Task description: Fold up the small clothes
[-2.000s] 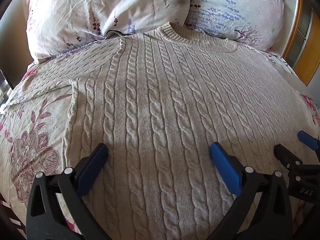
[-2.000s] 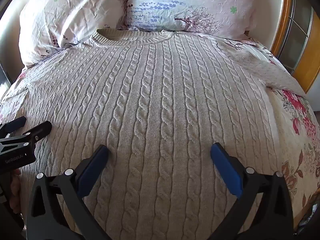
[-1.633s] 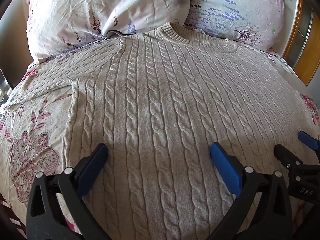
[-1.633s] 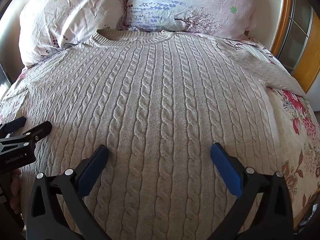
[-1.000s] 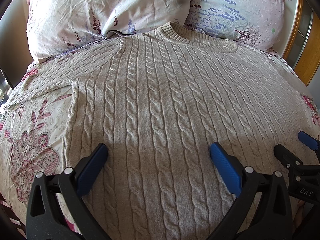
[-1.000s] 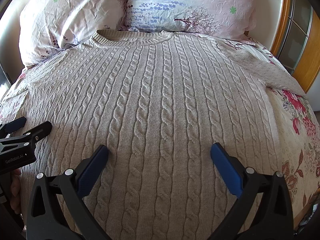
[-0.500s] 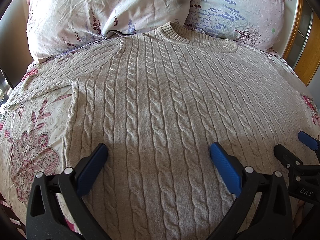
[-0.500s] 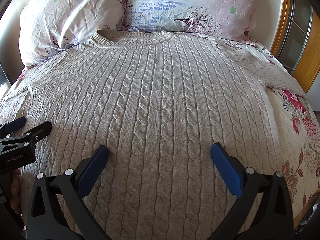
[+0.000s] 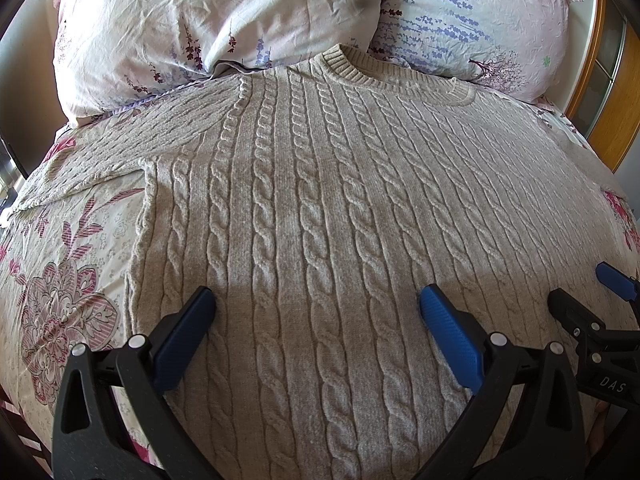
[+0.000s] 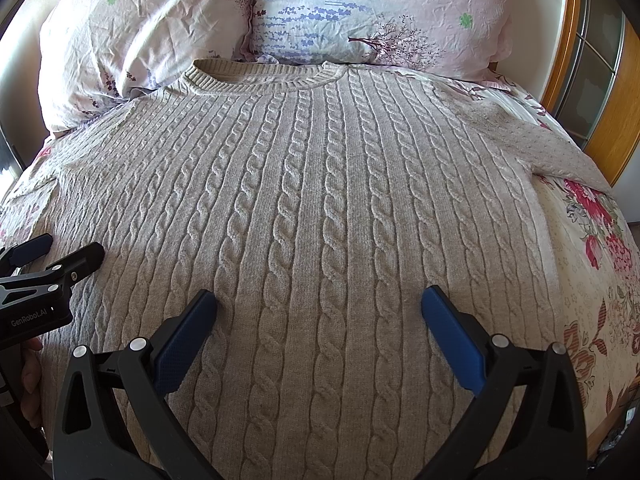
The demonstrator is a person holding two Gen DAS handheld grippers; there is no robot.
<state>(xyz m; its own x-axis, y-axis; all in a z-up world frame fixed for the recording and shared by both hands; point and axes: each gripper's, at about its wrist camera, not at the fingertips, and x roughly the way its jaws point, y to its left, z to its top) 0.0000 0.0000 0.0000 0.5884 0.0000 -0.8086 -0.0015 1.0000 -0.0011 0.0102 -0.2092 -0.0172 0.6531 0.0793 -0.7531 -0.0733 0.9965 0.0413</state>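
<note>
A beige cable-knit sweater [image 9: 320,208] lies flat and face up on the bed, collar toward the pillows, sleeves spread to both sides; it also fills the right wrist view [image 10: 312,216]. My left gripper [image 9: 316,304] is open and empty, hovering over the sweater's lower left part. My right gripper [image 10: 320,304] is open and empty over the lower right part. Each gripper shows at the other view's edge: the right one [image 9: 580,296] and the left one [image 10: 60,252].
Two floral pillows [image 9: 224,20] [image 10: 372,12] lean at the head of the bed. The floral bedsheet [image 9: 64,280] [image 10: 592,264] shows on both sides. A wooden frame with glass panes [image 10: 600,80] stands at the right.
</note>
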